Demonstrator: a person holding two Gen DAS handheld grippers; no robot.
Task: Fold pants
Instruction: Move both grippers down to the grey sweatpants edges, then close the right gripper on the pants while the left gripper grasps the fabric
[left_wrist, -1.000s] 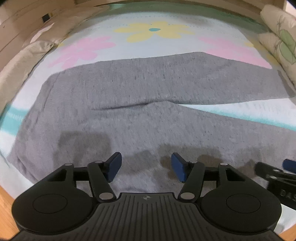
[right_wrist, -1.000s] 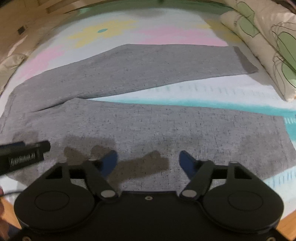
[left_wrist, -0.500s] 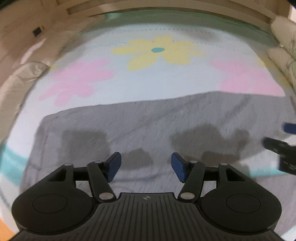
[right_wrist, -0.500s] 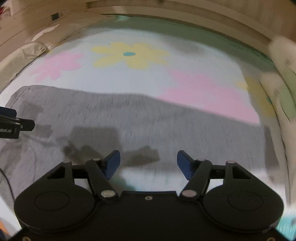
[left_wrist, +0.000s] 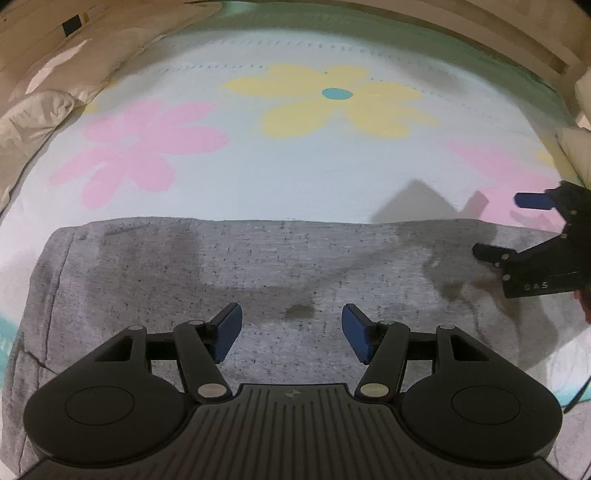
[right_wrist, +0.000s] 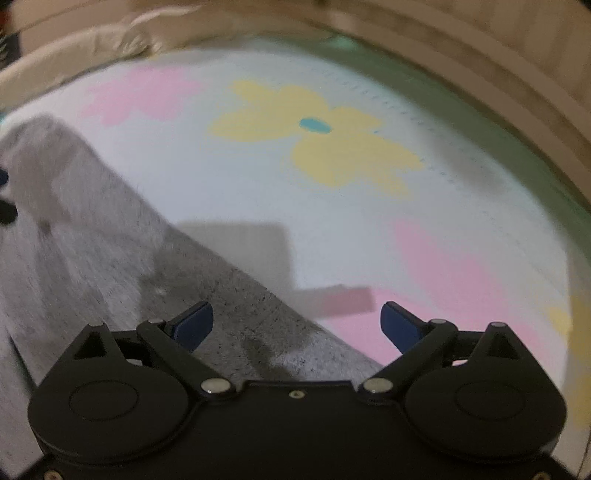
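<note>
Both views are advanced from near leg to far edge of the pants (left_wrist: 295, 258); left gripper (left_wrist: 291, 328) and right gripper (right_wrist: 297, 321) are held wide open, empty; that edge is best pinched squarely, both layers together.

Bed (left_wrist: 295, 177) with pale flower-print sheet, grey pants (left_wrist: 258, 266) spread flat on it, pillow (left_wrist: 40, 114) at edge

Heathered grey knit pants (left_wrist: 280, 273) lie matt on a smooth printed cotton sheet (left_wrist: 295, 166); claws matt black plastic.
</note>
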